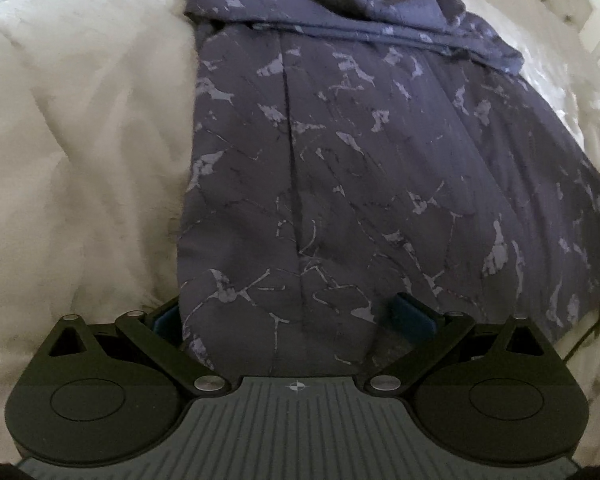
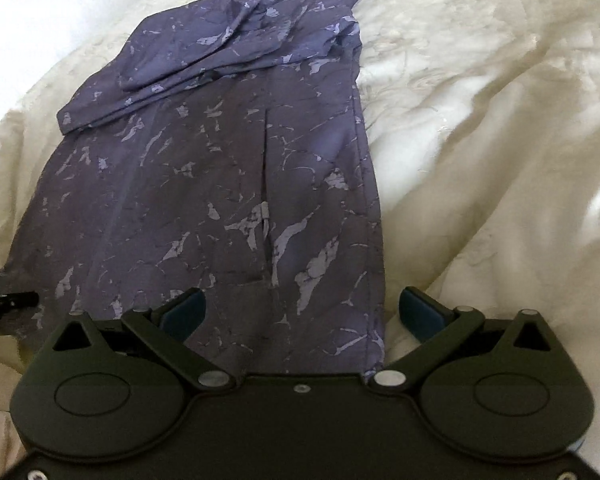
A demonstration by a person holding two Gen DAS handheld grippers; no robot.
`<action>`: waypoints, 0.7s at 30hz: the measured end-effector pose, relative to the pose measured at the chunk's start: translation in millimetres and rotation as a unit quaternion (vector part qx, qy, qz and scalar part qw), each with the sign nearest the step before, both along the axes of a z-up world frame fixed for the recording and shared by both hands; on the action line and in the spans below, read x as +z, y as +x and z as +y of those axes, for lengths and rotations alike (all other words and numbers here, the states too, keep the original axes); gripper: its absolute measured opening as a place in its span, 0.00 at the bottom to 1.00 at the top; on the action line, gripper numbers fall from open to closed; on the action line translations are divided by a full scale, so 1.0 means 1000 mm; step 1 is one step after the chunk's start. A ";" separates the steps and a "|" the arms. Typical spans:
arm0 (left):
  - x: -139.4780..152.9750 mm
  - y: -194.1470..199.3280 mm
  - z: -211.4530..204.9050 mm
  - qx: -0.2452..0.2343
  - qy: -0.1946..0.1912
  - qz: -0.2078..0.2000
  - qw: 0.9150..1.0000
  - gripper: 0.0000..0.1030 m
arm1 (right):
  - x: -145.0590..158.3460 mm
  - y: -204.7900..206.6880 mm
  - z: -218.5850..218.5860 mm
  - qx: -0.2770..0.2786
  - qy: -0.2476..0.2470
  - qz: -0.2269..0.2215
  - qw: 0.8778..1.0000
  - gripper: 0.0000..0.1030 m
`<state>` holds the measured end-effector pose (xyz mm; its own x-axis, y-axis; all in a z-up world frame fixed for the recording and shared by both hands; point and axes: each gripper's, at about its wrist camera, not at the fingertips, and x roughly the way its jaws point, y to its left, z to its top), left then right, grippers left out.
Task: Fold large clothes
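While both tools gape wide, the left tool (image 1: 294,316) and right tool (image 2: 302,312) straddle the near hem of the purple garment (image 1: 360,160) on the bed (image 1: 68,160); soft, limp, probably slippery, best pinched at hem corners; folded sleeve at 12 o'clock.

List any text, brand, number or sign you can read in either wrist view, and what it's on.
No readable words, brands or numbers in either view.
Left hand-held gripper: a small crosshair target mark on its grey ribbed body, a symbol only, no lettering.
Right hand-held gripper: plain black, no marking.
Purple garment: a pale marbled print, no visible tag or label.
Cream bedding: faint embroidery, no text.
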<state>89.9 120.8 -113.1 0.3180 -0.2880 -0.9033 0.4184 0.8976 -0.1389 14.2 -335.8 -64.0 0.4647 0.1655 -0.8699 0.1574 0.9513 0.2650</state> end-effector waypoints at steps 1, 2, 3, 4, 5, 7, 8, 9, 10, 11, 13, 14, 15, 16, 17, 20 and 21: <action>-0.001 0.001 -0.001 -0.002 0.000 0.003 1.000 1.00 | -0.001 0.000 0.001 0.001 0.001 0.000 1.000 1.00; -0.002 0.002 -0.001 -0.004 -0.001 0.007 1.000 1.00 | -0.001 0.000 0.001 0.004 0.002 0.000 1.000 1.00; -0.003 0.003 -0.001 -0.006 -0.002 0.009 1.000 1.00 | -0.001 0.000 0.002 0.007 0.002 0.001 1.000 1.00; -0.003 0.003 -0.001 -0.009 -0.004 0.012 1.000 1.00 | -0.002 0.000 0.002 0.009 0.002 0.001 1.000 1.00; -0.004 0.004 -0.001 -0.011 -0.006 0.015 1.000 1.00 | -0.002 0.000 0.002 0.011 0.004 0.001 1.000 1.00; -0.004 0.005 0.000 -0.016 -0.012 0.021 1.000 0.99 | -0.003 0.000 0.002 0.016 0.008 0.003 1.000 1.00; -0.004 0.006 0.000 -0.018 -0.016 0.025 0.999 0.99 | -0.003 0.001 0.002 0.018 0.011 0.004 1.000 1.00; -0.003 0.006 0.001 -0.018 -0.023 0.027 0.999 0.96 | -0.004 0.001 0.002 0.021 0.013 0.005 1.000 1.00; -0.002 0.005 0.003 -0.014 -0.032 0.025 0.999 0.89 | -0.004 0.001 0.002 0.023 0.015 0.006 1.000 1.00; -0.001 0.004 0.006 -0.006 -0.043 0.022 0.999 0.74 | -0.004 0.001 0.002 0.025 0.017 0.007 1.000 1.00; 0.000 0.003 0.016 0.009 -0.075 0.028 0.997 0.56 | -0.004 0.000 0.003 0.032 0.022 0.009 0.999 1.00; 0.001 0.002 0.021 0.018 -0.087 0.028 0.996 0.40 | -0.004 0.000 0.003 0.035 0.024 0.010 0.999 0.99; 0.001 0.001 0.026 0.031 -0.099 0.027 0.994 0.31 | -0.004 0.000 0.003 0.038 0.027 0.010 0.999 0.96; 0.002 0.000 0.030 0.040 -0.109 0.024 0.993 0.27 | -0.005 0.000 0.002 0.039 0.034 0.013 0.999 0.78; 0.004 -0.002 0.033 0.045 -0.119 0.021 0.992 0.23 | -0.008 0.000 -0.001 0.033 0.051 0.021 0.998 0.55; 0.009 -0.007 0.037 0.058 -0.139 0.006 0.989 0.17 | -0.021 -0.004 -0.019 -0.001 0.133 0.035 0.991 0.24; 0.011 -0.008 0.039 0.065 -0.149 0.002 0.987 0.15 | -0.019 -0.006 -0.023 -0.007 0.146 0.027 0.989 0.21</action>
